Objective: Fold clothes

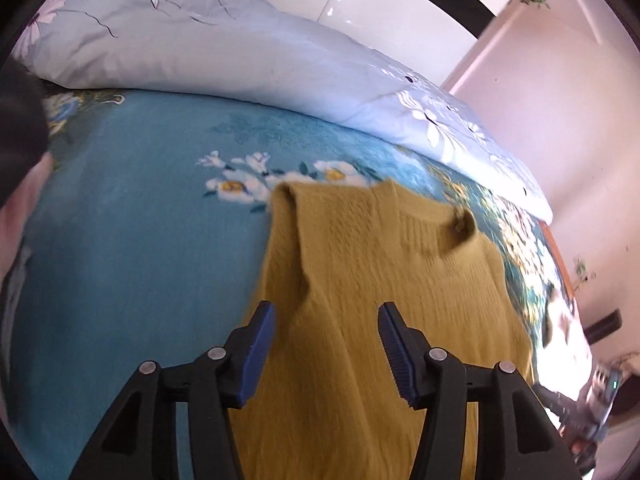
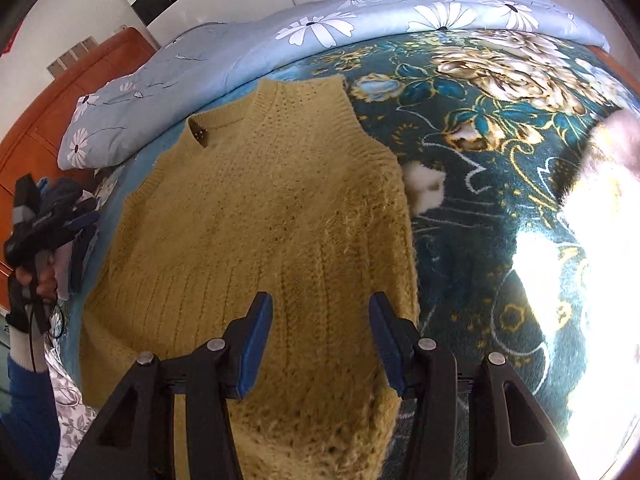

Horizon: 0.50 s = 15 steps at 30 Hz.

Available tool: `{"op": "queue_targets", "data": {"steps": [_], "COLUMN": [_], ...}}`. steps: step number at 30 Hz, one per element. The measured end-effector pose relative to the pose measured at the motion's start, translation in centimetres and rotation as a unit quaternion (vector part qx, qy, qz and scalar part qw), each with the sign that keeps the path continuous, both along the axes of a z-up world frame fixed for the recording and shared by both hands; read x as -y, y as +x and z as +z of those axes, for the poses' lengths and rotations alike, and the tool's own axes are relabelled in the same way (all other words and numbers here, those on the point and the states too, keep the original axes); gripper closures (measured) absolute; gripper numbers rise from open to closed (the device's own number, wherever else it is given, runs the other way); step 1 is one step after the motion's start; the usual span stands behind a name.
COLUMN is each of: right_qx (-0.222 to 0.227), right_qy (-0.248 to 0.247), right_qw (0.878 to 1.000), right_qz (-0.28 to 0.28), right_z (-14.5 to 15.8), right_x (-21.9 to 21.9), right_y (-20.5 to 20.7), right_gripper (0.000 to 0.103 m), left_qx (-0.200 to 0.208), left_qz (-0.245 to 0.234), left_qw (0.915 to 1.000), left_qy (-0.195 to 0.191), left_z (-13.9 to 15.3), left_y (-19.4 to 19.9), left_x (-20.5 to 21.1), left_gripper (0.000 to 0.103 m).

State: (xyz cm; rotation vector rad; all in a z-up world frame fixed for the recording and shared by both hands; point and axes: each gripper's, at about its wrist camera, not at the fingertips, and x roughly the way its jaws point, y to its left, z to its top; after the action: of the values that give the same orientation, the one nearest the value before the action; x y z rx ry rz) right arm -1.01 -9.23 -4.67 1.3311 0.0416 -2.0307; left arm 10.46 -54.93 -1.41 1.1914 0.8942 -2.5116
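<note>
Left wrist view: mustard knit sweater (image 1: 360, 320) fills lower centre and lower right of frame, lying on the teal floral blanket (image 1: 140, 220) of the bed, collar toward the pale blue duvet (image 1: 220, 52) across the upper frame. Left hand-held gripper (image 1: 326, 354) jaws wide, nothing between them, blue pads (image 1: 256, 356) poised above the garment's left edge; contact with the knit cannot be confirmed. Right wrist view: sweater (image 2: 260, 220) spread flat, centre-left of frame, neck opening at upper left, hem running out at bottom centre. Right hand-held gripper (image 2: 320, 346) likewise wide and empty, aimed along the body of the garment near its right side. Left hand (image 2: 36, 280) visible at left edge of this frame, gripping its tool beside the sweater's far side. A small white tuft (image 2: 424, 188) lies on the blanket just beside the sweater's right edge. Judgement: the sleeves seem tucked in and the body fold not begun. Next move likely needs both grippers to pinch matching edge points and lift evenly, since loose knit will sag.
</note>
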Motion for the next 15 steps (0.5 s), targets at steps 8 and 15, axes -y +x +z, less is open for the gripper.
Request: {"op": "queue_targets", "data": {"steps": [8,15], "right_qx": [0.001,-0.001], "right_qy": [-0.002,-0.004], "right_qw": [1.0,1.0], "right_qz": [0.0,0.006], "right_z": [-0.5,-0.6], "right_x": [-0.1,-0.2], "right_y": [-1.2,-1.3], "right_gripper": [0.051,0.051], "left_qx": [0.005,0.049], "left_qz": [-0.014,-0.03], "left_qw": [0.9972,0.9954], "left_qy": [0.073,0.077], "left_z": [-3.4,-5.7], "left_y": [-4.9,-6.6], "left_x": [2.5,2.0], "left_gripper": [0.046,0.048]}}
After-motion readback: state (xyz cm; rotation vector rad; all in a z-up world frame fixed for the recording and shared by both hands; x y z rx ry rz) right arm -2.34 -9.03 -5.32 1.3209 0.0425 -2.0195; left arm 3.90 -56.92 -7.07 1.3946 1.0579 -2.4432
